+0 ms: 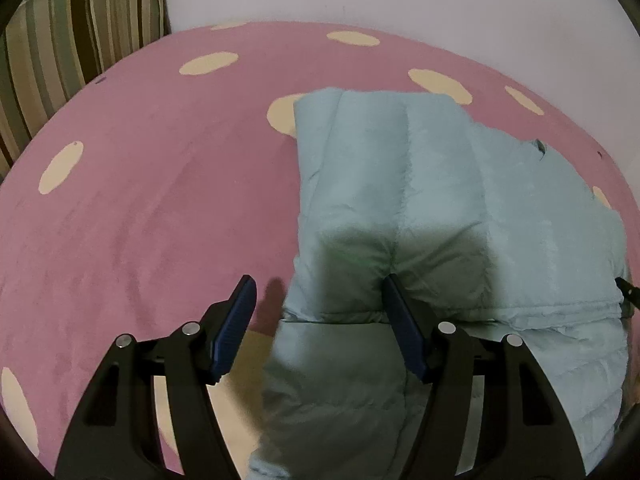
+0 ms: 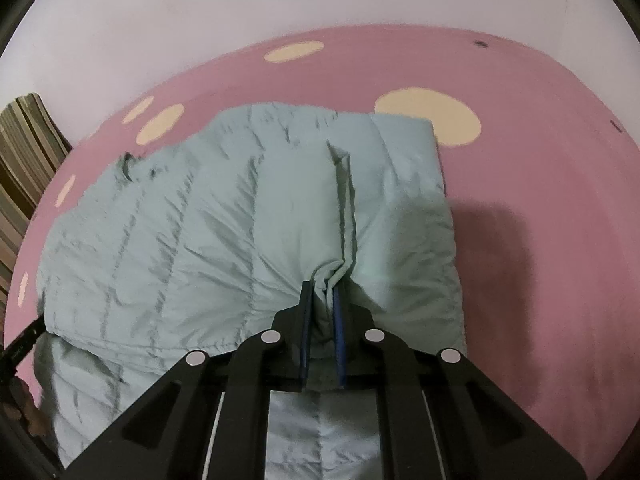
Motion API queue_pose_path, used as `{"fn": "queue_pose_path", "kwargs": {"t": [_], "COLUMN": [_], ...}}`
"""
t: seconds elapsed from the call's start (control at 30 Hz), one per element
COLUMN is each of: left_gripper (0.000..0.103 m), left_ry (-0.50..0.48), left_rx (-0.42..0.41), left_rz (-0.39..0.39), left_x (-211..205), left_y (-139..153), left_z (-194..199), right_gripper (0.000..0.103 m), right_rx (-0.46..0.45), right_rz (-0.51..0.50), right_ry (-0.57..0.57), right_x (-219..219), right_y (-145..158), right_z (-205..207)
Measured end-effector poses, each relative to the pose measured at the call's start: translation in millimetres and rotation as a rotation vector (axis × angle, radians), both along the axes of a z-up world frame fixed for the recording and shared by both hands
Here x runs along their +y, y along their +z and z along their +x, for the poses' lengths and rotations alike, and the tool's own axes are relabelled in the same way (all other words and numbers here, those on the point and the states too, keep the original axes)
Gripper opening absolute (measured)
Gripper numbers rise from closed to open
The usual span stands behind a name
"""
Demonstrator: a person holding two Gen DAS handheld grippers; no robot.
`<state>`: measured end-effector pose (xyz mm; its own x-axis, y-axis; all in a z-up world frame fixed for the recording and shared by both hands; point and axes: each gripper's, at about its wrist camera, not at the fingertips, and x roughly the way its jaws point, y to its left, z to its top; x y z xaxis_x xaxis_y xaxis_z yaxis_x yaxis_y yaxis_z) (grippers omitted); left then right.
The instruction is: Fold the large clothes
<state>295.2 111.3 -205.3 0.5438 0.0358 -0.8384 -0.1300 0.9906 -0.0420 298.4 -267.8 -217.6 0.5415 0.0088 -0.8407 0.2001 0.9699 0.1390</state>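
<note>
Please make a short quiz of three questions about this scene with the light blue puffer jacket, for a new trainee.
1. True or false: the right gripper has its jaws shut on a pinch of the light blue puffer jacket.
2. How do the jaws of the left gripper stand?
A. Shut on a striped cushion
B. Open, with the jacket's edge between them
C. Shut on nothing
3. Fill in: the jacket lies on a pink cover with cream-coloured ____.

Key:
1. True; the fabric bunches between the two pads.
2. B; the jaws are wide apart, and the pads do not visibly press on the cloth.
3. Spots.
</note>
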Motion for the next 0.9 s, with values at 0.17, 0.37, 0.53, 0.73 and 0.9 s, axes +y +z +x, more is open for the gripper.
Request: {"fn": "queue_pose_path", "kwargs": {"t": [0.17, 0.37, 0.53, 0.73, 0.9], "left_gripper": [0.067, 0.068, 0.068, 0.068, 0.068], "left_ry": [-0.002, -0.009, 0.013, -0.059, -0.090], "left_rx": [0.022, 0.015, -0.016, -0.135, -0.090], "left_rz": [0.014, 0.010, 0.002, 0.017, 0.012], "left_x": [-2.2, 0.5, 2.3, -21.8, -54.4], "left_y": [-12.5, -15.1, 7.9, 50.0, 36.9], "left_z": [6.5, 7.2, -5.3, 2.4, 40.7], "right_gripper": [0.008, 0.007, 0.011, 0.011, 0.011], "right_rx": [0.013, 0.003, -0.011, -0.123, -0.103], "right_rz": [0.005, 0.032, 0.019, -0.054, -0.026], "right_ry": [0.000, -0.001, -0.001, -0.011, 0.061], "right_x": [-2.9, -8.5, -8.1, 4.5, 25.9], "right_y": [-14.8, -12.8, -1.7, 43.5, 38.7], "right_z": [1.5, -2.9, -9.8, -16.9, 22.4]}}
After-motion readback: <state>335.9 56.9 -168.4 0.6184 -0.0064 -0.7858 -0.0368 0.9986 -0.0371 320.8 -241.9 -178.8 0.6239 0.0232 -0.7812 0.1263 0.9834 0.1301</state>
